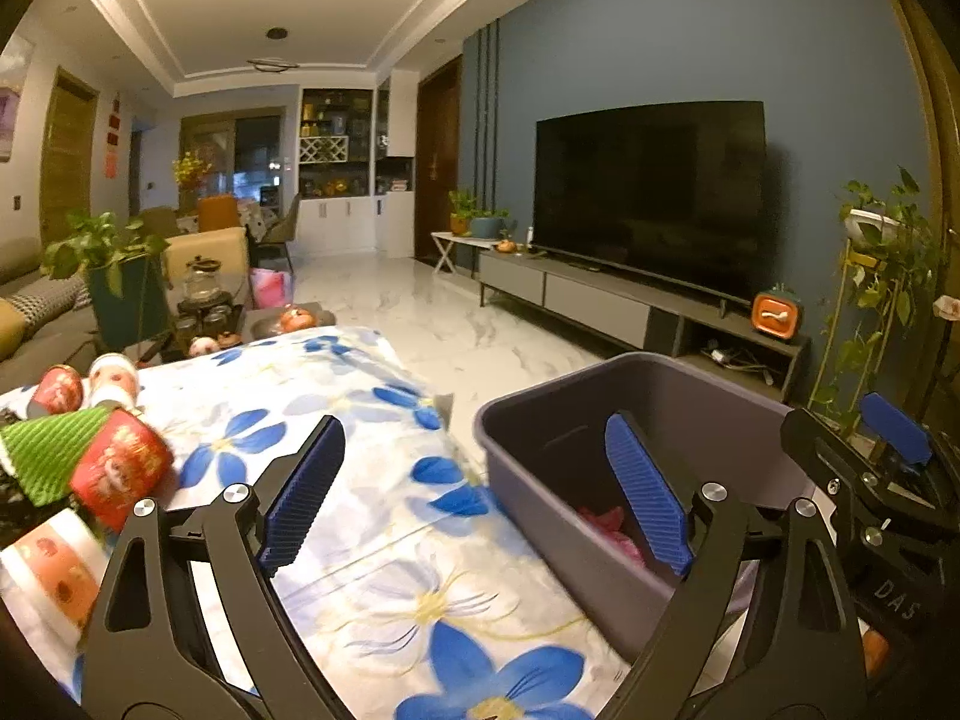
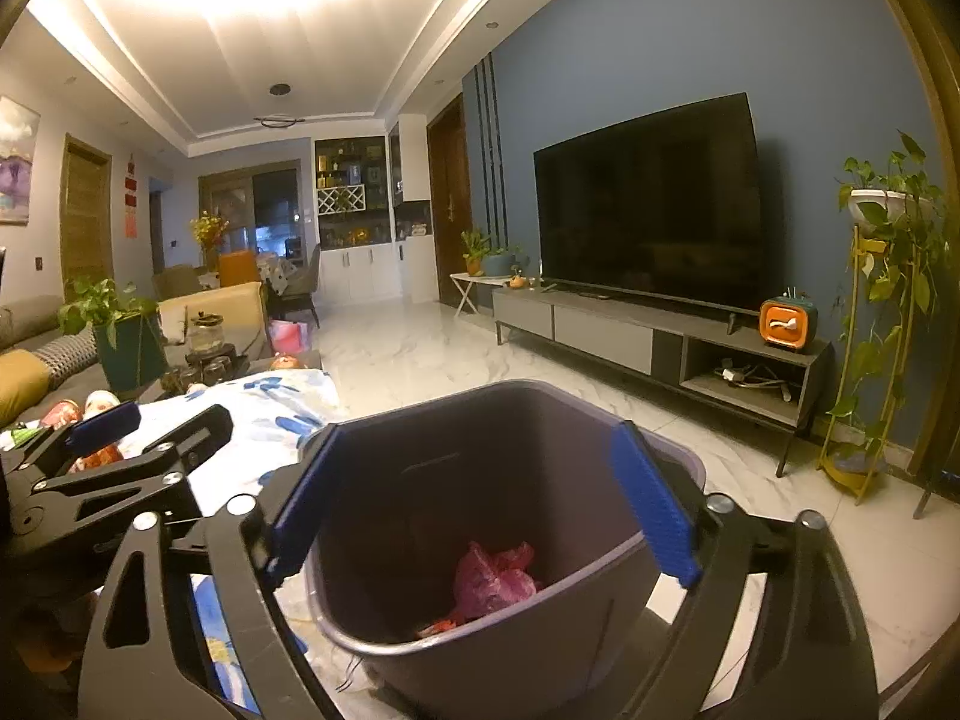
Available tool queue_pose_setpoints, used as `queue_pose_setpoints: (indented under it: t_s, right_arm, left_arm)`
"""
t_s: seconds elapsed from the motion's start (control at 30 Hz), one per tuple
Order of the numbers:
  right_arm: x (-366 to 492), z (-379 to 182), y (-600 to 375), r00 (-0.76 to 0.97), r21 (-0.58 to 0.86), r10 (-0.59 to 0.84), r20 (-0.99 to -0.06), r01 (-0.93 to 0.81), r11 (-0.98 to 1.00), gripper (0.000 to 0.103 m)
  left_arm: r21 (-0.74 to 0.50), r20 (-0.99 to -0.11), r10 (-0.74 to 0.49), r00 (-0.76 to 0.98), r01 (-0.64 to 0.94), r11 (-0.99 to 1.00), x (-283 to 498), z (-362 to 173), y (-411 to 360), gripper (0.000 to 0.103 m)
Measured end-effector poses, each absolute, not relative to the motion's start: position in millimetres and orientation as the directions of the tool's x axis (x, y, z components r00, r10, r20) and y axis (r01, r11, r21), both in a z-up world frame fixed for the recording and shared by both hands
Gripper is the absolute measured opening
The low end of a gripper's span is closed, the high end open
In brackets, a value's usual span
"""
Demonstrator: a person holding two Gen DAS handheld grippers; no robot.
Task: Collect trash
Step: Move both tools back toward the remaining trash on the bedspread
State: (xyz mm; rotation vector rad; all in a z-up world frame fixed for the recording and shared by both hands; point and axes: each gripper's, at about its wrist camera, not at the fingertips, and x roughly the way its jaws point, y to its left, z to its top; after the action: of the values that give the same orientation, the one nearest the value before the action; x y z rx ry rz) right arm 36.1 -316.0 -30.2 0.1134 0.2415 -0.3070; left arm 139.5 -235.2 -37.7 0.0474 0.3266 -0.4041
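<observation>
— Both claws stand wide apart with nothing between the pads. Right claw (image 2: 486, 504) hangs over the mouth of the grey bin (image 2: 672, 594), its blue pads either side of the opening and clear of the walls.

— And the left one?

— Left claw (image 1: 474, 492) is just beside it, over the floral cloth (image 1: 372, 540) on the bench. Its left pad sits above the cloth, its right pad lines up with the bin's near wall in the left wrist view; whether it touches I cannot tell.

— What's in the bin?

— A crumpled pink plastic bag (image 2: 492, 576) at the bottom, with a small red-orange scrap (image 2: 441, 626) against the near wall below it. The pink bag lies lower than the right claw's pads, between them as the right wrist view has it.

— Anything left on the bench?

— At the far left of the left claw, a red printed packet (image 1: 117, 468) lies against a green ribbed cloth (image 1: 51, 450), with another pale packet with orange print (image 1: 57, 570) nearer the camera. Further back are two small red-and-white items (image 1: 84, 387). All of that is well apart from the bin.
</observation>
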Motion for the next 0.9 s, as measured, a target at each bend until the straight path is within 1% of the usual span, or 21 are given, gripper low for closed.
queue_pose_setpoints:
  t_s: [0.07,0.1,0.13,0.17,0.33,0.6,0.9]
  right_arm:
    - [33.8,-31.3,-313.0,0.923,0.077,-0.278,-0.265,0.308,0.948,0.089]
    - [32.3,-31.9,-310.3,0.922,0.077,-0.277,-0.271,0.307,0.948,0.092]
    - [30.7,-32.8,-307.6,0.921,0.078,-0.276,-0.275,0.307,0.948,0.097]
    - [29.7,-32.5,-306.2,0.921,0.078,-0.274,-0.278,0.306,0.949,0.097]
    - [23.9,-31.9,-293.2,0.914,0.057,-0.278,-0.296,0.307,0.950,0.097]
    - [13.8,-32.5,-269.1,0.914,0.041,-0.281,-0.292,0.306,0.951,0.097]
    - [10.1,-35.3,-238.9,0.927,0.045,-0.236,-0.291,0.260,0.965,0.097]
  left_arm:
    - [-0.018,-0.322,-0.364,0.874,0.379,0.925,132.3,-38.1,-225.9,0.088]
    - [-0.020,-0.320,-0.360,0.876,0.374,0.927,128.7,-38.1,-220.9,0.089]
    - [-0.020,-0.319,-0.357,0.878,0.371,0.928,126.3,-38.1,-216.7,0.089]
    - [-0.019,-0.315,-0.353,0.881,0.366,0.931,122.2,-37.9,-211.3,0.090]
    - [-0.010,-0.299,-0.324,0.898,0.336,0.942,104.0,-37.1,-188.4,0.092]
    - [-0.019,-0.295,-0.279,0.914,0.286,0.958,83.0,-35.5,-152.3,0.093]
    - [-0.039,-0.297,-0.199,0.934,0.197,0.980,64.5,-42.3,-98.2,0.093]
